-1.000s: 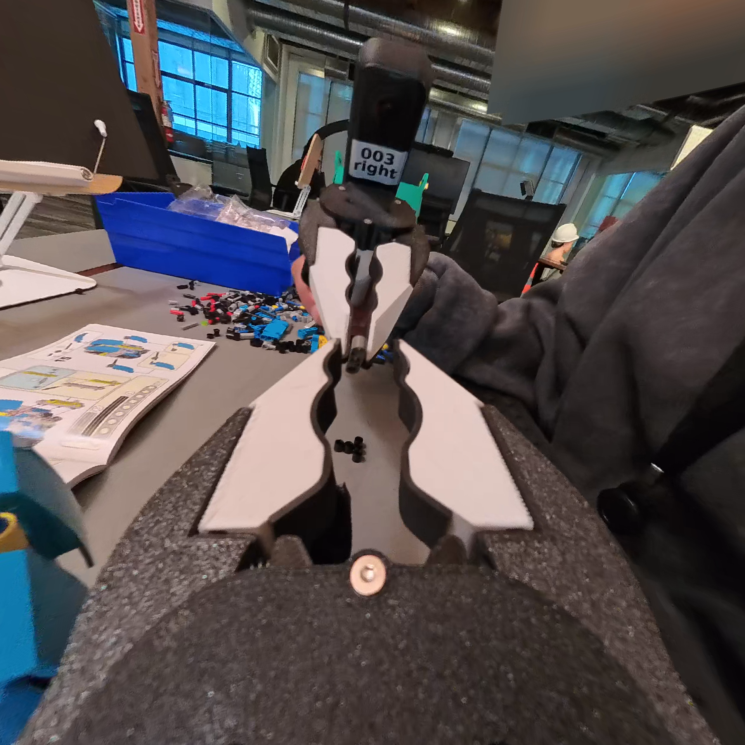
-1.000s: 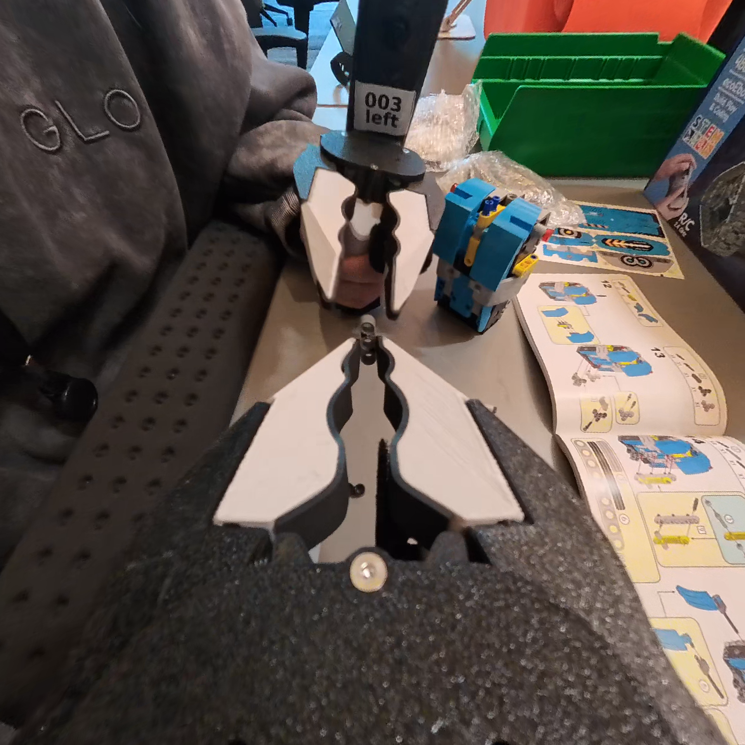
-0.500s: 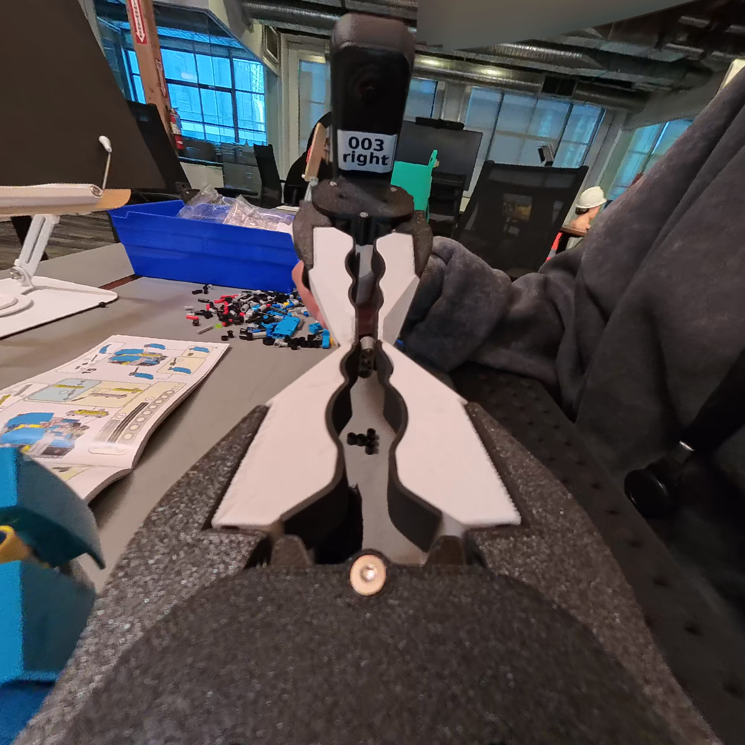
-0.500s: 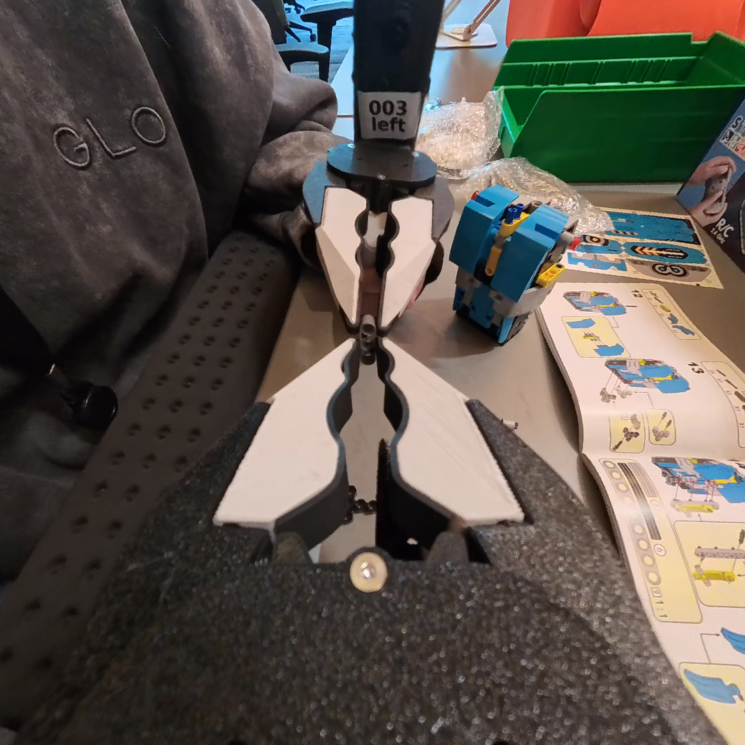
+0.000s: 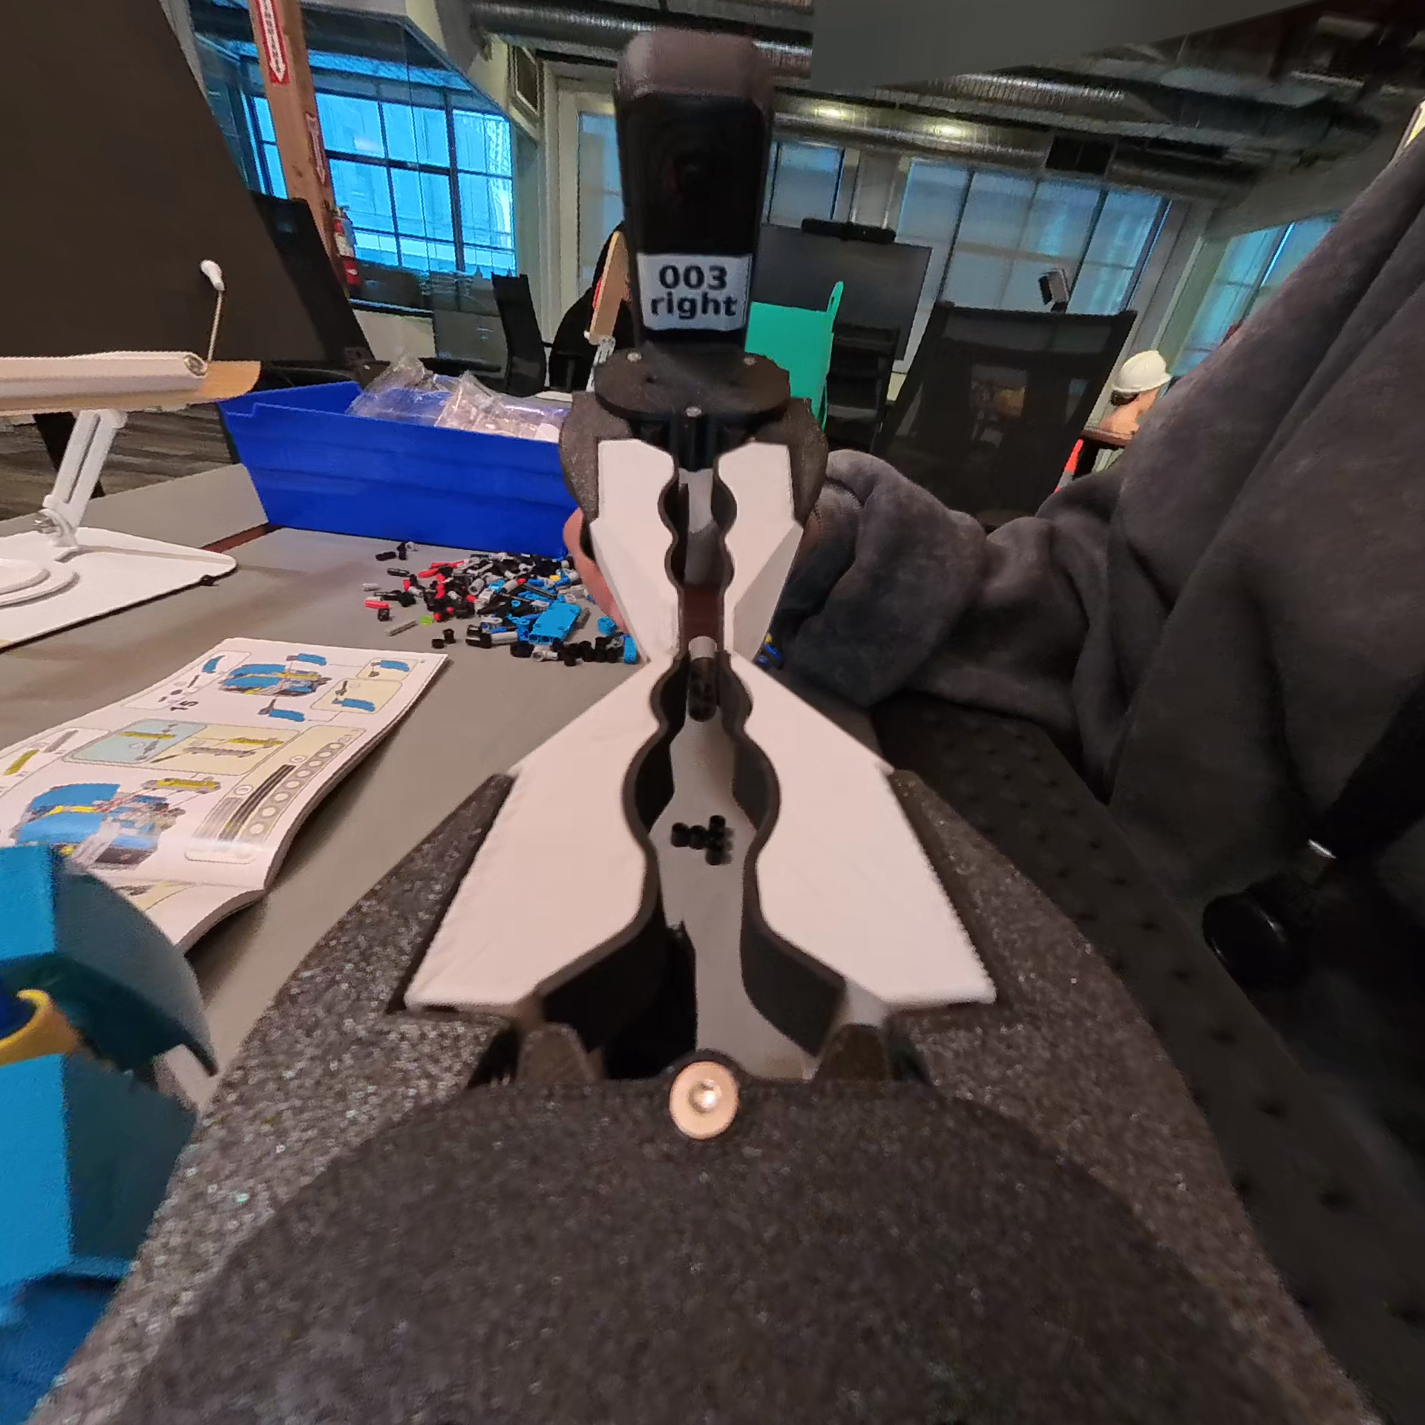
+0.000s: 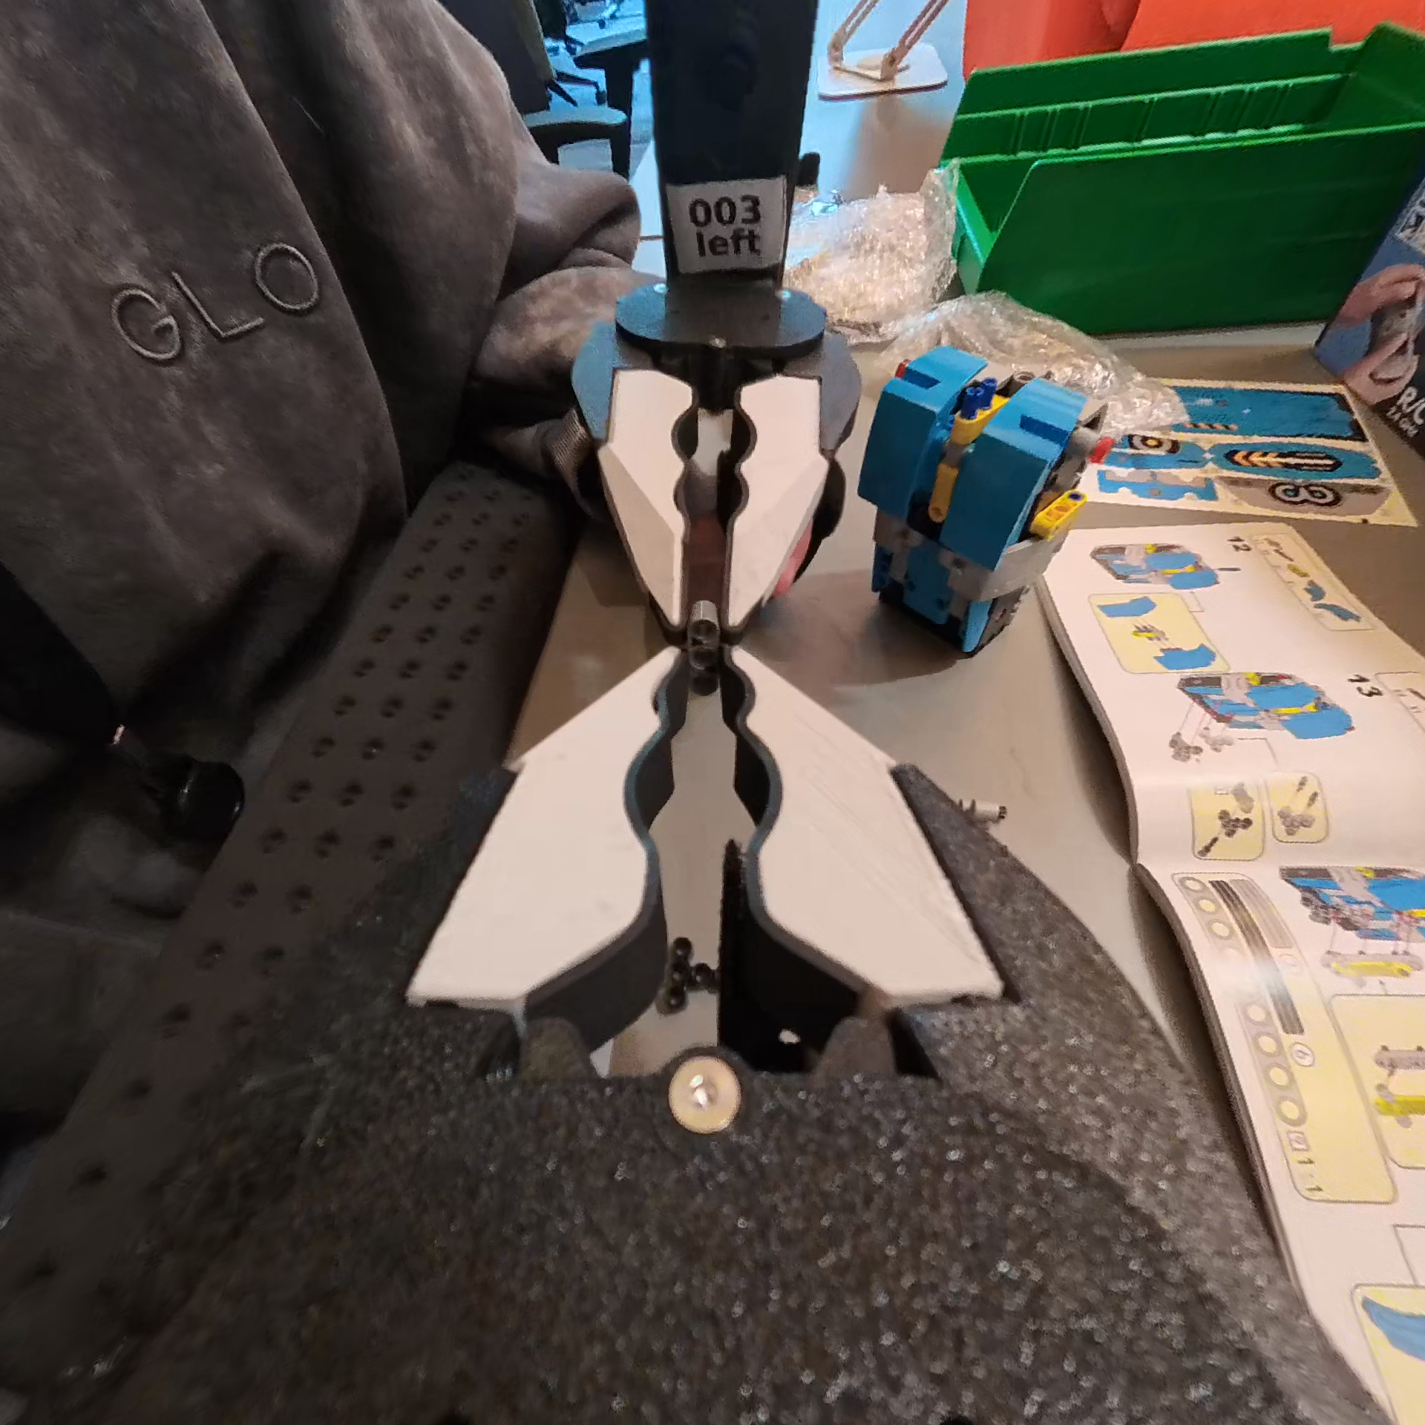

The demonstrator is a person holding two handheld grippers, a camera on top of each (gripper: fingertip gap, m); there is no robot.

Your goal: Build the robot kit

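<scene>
Tip to tip above the table [image 6: 887, 740]: left gripper [image 5: 700, 678] and right gripper [image 6: 700, 663], fingers closed on 1 small dark holed connector [image 6: 702, 628], grey-capped.

We're in an open office w/ an exposed-duct ceiling [image 5: 1002, 85] and tall blue-lit windows [image 5: 401, 177] across the back wall. Dark office chairs [image 5: 995, 401] and a monitor [image 5: 848, 285] stand behind our grey table [image 5: 501, 717]. A wooden post [image 5: 289, 131] rises at left; a white lamp stand [image 5: 85, 493] sits nearby.
</scene>
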